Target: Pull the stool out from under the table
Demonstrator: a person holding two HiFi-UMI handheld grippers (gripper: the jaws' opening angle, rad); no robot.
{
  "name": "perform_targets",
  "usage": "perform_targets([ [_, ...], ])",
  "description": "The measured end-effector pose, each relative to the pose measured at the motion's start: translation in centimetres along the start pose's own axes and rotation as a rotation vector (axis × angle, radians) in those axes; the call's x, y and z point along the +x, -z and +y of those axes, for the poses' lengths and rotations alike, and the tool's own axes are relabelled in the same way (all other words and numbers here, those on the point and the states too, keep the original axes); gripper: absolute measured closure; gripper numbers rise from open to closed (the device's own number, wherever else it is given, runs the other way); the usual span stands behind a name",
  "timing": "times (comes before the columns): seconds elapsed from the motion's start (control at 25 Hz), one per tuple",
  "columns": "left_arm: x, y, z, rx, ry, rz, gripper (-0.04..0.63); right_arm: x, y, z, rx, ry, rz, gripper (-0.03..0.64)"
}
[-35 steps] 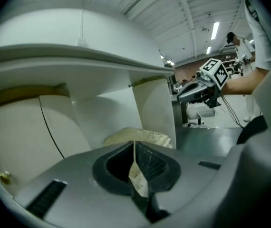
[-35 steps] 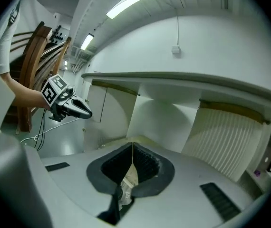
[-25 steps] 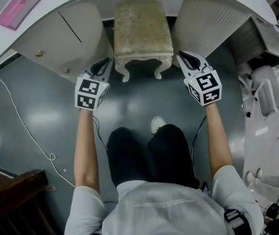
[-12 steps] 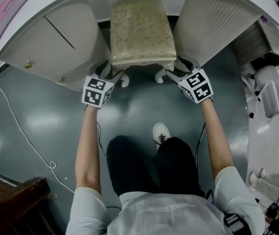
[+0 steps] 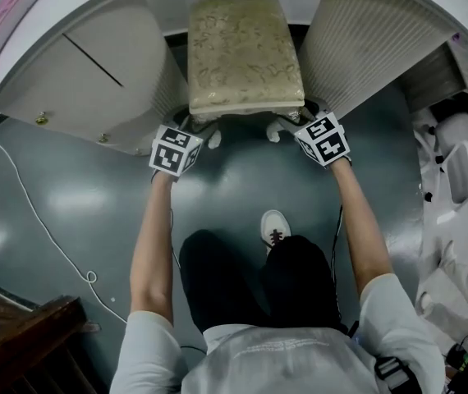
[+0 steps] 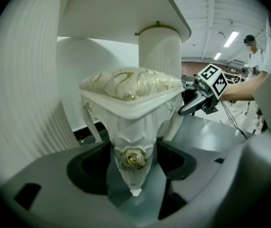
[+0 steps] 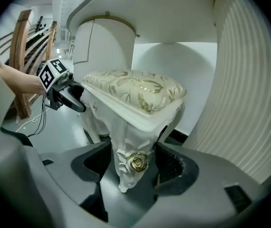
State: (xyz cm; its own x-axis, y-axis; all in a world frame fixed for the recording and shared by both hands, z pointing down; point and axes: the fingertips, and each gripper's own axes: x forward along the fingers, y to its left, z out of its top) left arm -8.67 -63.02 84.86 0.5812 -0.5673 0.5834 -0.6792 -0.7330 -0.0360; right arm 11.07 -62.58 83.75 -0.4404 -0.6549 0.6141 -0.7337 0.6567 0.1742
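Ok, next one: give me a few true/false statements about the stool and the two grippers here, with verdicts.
1. The left gripper has a front leg of the stool between its jaws. True; the jaws have just been opening and stand apart around the leg.
2. The right gripper is shut and empty. False: its jaws have also just been opening and stand apart around the stool's other front leg.
3. The stool stands clear of the table. False: it sits in the gap between the table's two pedestals.
4. The stool's cushion is pale with a gold pattern. True.
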Motion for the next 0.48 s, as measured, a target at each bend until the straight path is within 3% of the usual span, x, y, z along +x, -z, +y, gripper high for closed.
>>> perform_targets([
  [0.48,-0.49,0.3,-0.31,-0.098,-0.034,-0.041,0.303,-0.67,0.2,0.44,0.021,0.022,0.0,0.333],
])
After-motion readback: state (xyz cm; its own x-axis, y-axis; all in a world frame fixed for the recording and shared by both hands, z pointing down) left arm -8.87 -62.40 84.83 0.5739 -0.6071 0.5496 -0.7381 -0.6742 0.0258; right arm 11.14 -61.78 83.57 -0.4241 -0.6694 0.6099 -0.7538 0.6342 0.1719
